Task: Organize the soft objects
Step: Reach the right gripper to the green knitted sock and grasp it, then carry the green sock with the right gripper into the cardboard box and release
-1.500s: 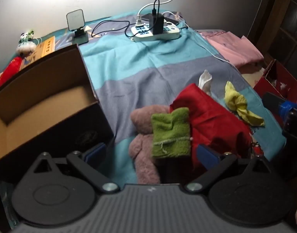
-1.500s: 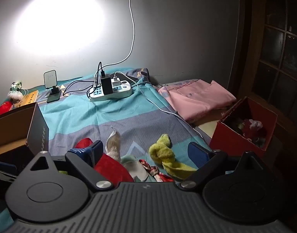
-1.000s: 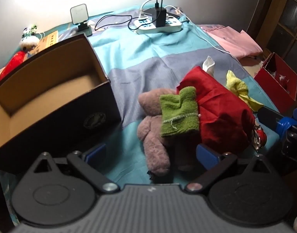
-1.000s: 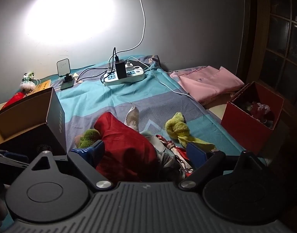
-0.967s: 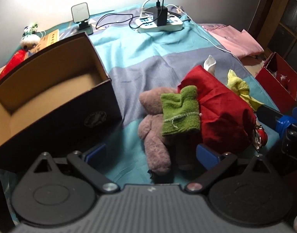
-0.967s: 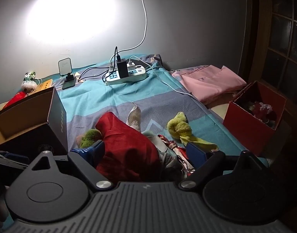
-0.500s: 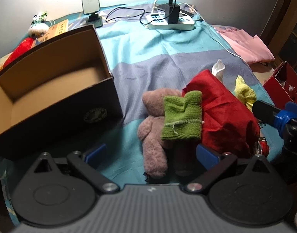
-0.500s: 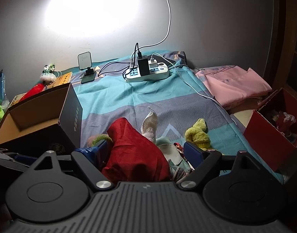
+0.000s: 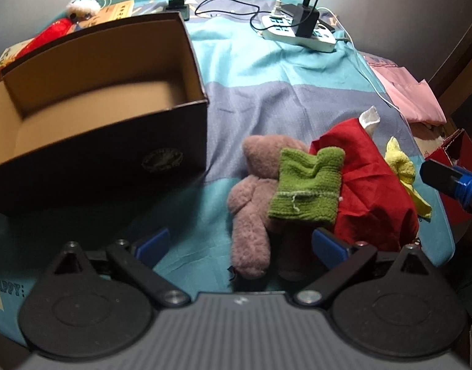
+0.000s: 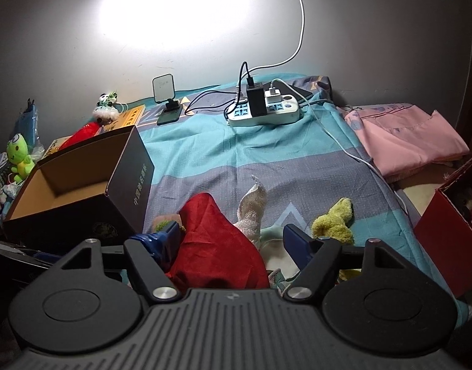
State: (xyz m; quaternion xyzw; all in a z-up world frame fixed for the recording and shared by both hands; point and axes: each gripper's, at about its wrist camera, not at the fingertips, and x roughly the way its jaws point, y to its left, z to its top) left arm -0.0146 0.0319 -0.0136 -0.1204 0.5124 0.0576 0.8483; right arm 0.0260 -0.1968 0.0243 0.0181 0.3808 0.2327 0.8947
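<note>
Trouble looks likeliest around the red cloth [image 10: 217, 243], which lies bunched between the pads of the right gripper [image 10: 228, 240]; its jaws have just been closing and stand fairly wide, not yet clamped as far as I can tell. If they shut here, I think they could also snag the white knitted piece [image 10: 252, 206] poking up at 12 o'clock of the cloth, or the pale fabric beneath, and drag the pile along. The left gripper [image 9: 240, 245] hangs released above the brown plush bear [image 9: 251, 203], whose legs lie between its pads untouched. A green knitted cloth [image 9: 306, 188] drapes over the bear, so lifting the bear could spill it. The cardboard box [image 9: 91, 114], at 10 o'clock of the pile, stands open and looks empty. The yellow cloth [image 10: 333, 220] lies just beside the right pad and might catch. A charger cable [image 10: 343, 145] trails across the bedspread [image 10: 205, 154] near the pile.
</note>
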